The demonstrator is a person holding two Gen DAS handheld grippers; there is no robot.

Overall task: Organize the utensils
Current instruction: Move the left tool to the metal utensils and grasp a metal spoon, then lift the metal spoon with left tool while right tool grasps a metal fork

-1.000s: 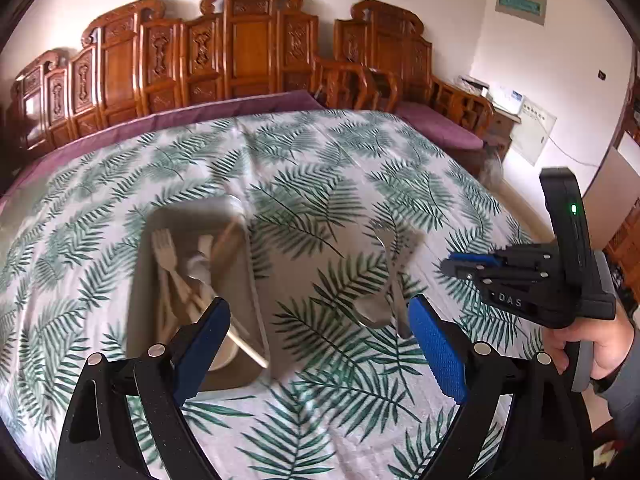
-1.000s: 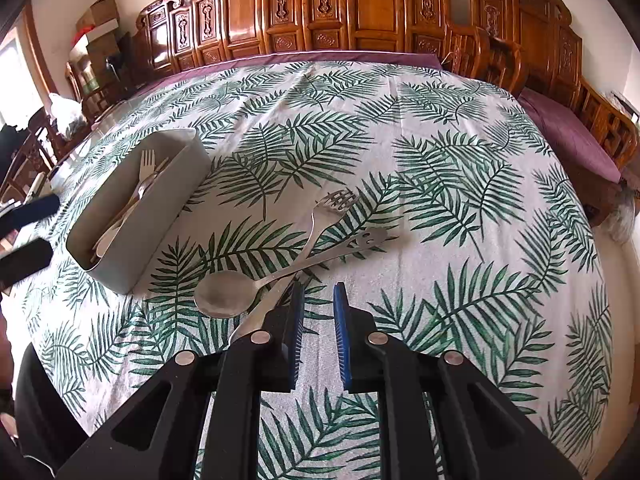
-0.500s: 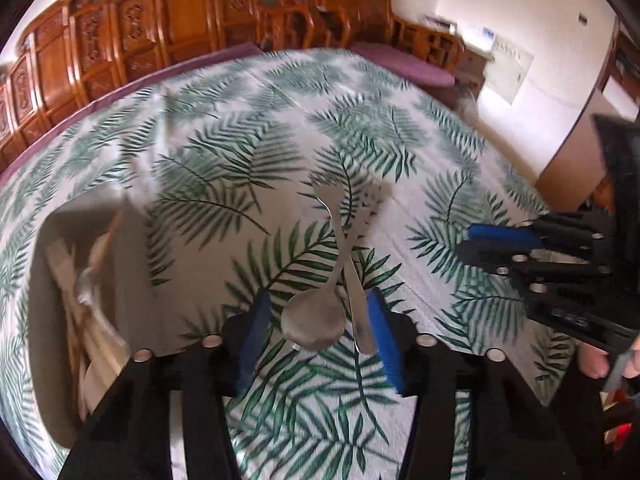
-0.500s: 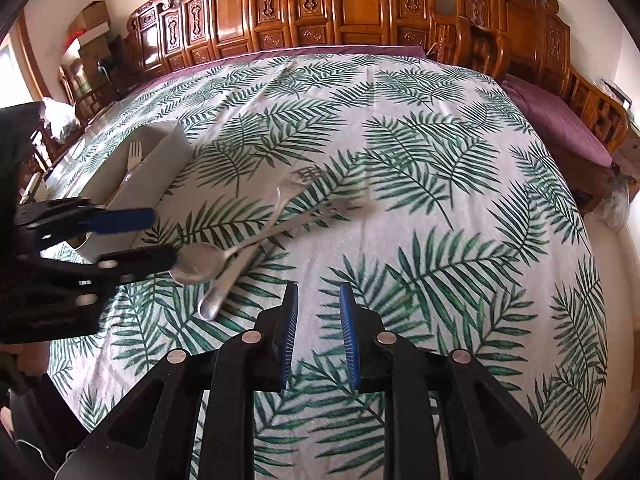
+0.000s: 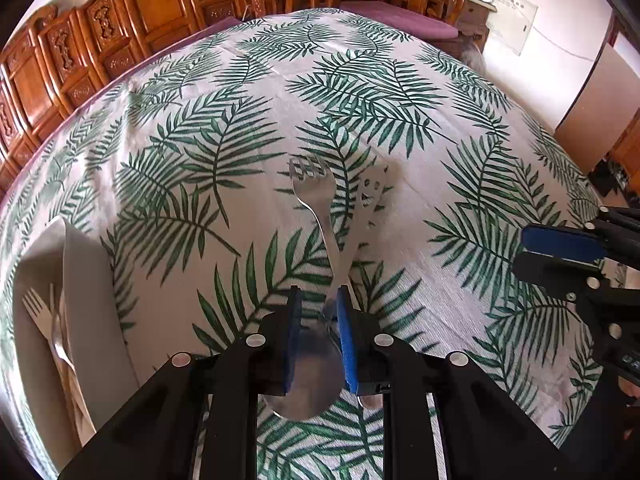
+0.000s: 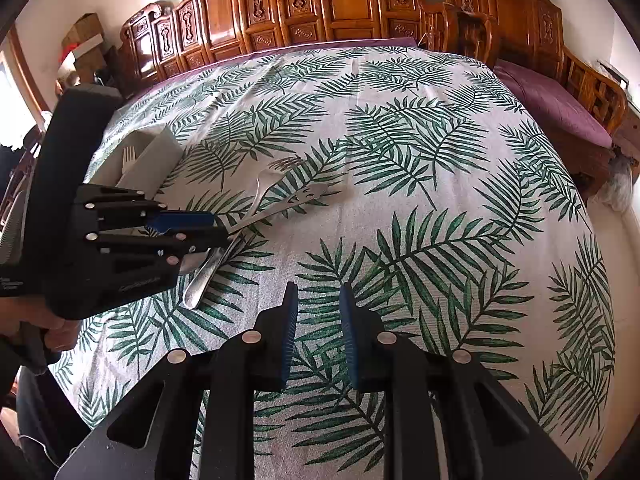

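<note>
- Utensils are lying crossed on the leafy tablecloth (image 5: 400,92): a metal piece with a spoon bowl at one end and fork tines at the other (image 5: 316,240), and a second slotted metal one (image 5: 370,204) just beside it, the two handles crossing.
- Left gripper (image 5: 316,332) is pointing down over the spoon bowl end, and its blue pads (image 5: 346,344) are closing in on either side of the bowl. Bowl is sitting right between them; can't really tell if both pads are pressing on it yet, though the right pad looks like it's touching the edge.
- From the right wrist view the left gripper (image 6: 200,236) is coming in from the left, covering the near end of the crossed pair (image 6: 280,200).
- Right gripper (image 6: 318,332) is hovering over bare tablecloth, well apart from the utensils, jaws standing a little apart with nothing between them.
- Grey tray (image 5: 88,300) is sitting at the left edge of the table, already holding a pale fork (image 5: 38,312) and some other pieces.
- Carved wooden chairs (image 6: 340,4) are lining the far side of the table.
</note>
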